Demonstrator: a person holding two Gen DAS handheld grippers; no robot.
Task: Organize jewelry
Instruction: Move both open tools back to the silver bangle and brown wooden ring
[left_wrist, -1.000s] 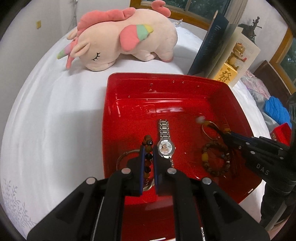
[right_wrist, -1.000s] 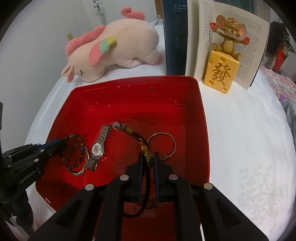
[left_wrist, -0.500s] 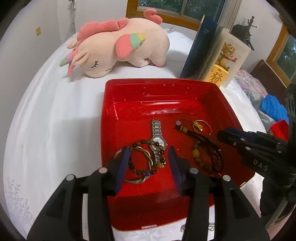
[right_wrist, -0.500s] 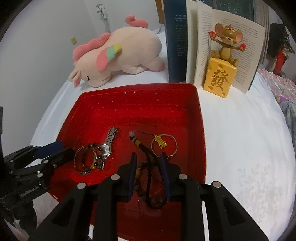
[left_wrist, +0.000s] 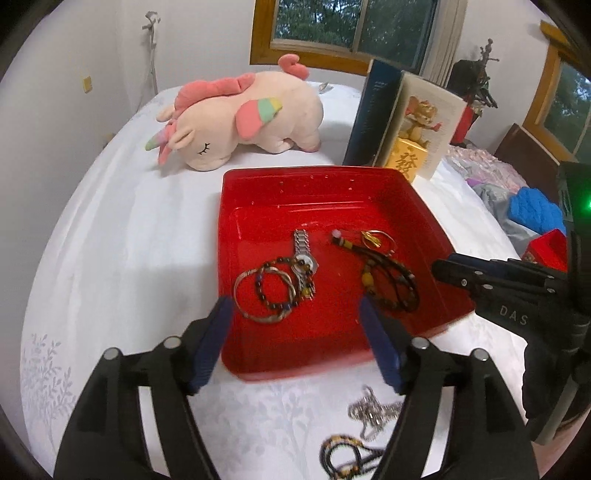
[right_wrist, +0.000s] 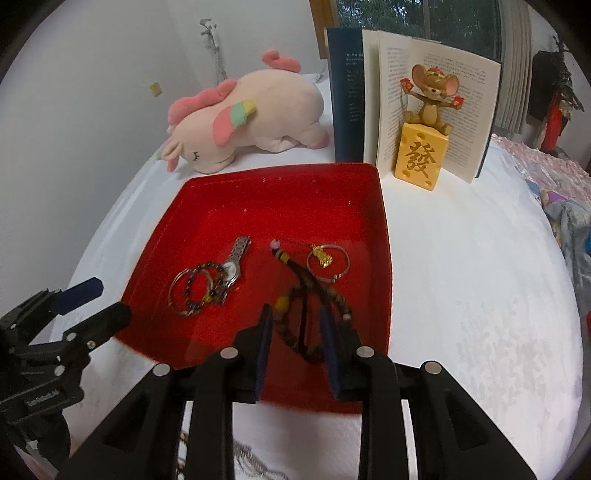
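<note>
The dark beaded bracelet with blue and yellow beads (left_wrist: 275, 284) now lies loose on the floor of the shallow red plastic tray (left_wrist: 258, 177), draped over a twisted silver bangle (left_wrist: 255, 295) and against the steel-band wristwatch (left_wrist: 304, 254); a second ago the left gripper (left_wrist: 295, 325) was clamped on it. To its right the brown beaded strand with a yellow bead and dark cord (right_wrist: 306, 317) also rests free in the tray beside a thin silver bangle carrying a gold charm (right_wrist: 327, 258), where the right gripper (right_wrist: 295, 347) had pinched it. Both drops look finished, so two more pieces count as stored.

The left jaws are opening wide, empty, pulled back above the tray's near edge. The right jaws stand partly parted, nothing pressed between them, the brown strand just beyond their tips. A silver chain (left_wrist: 373, 411) and another beaded string (left_wrist: 347, 456) wait on the white cloth (left_wrist: 110, 240) nearby.
</note>
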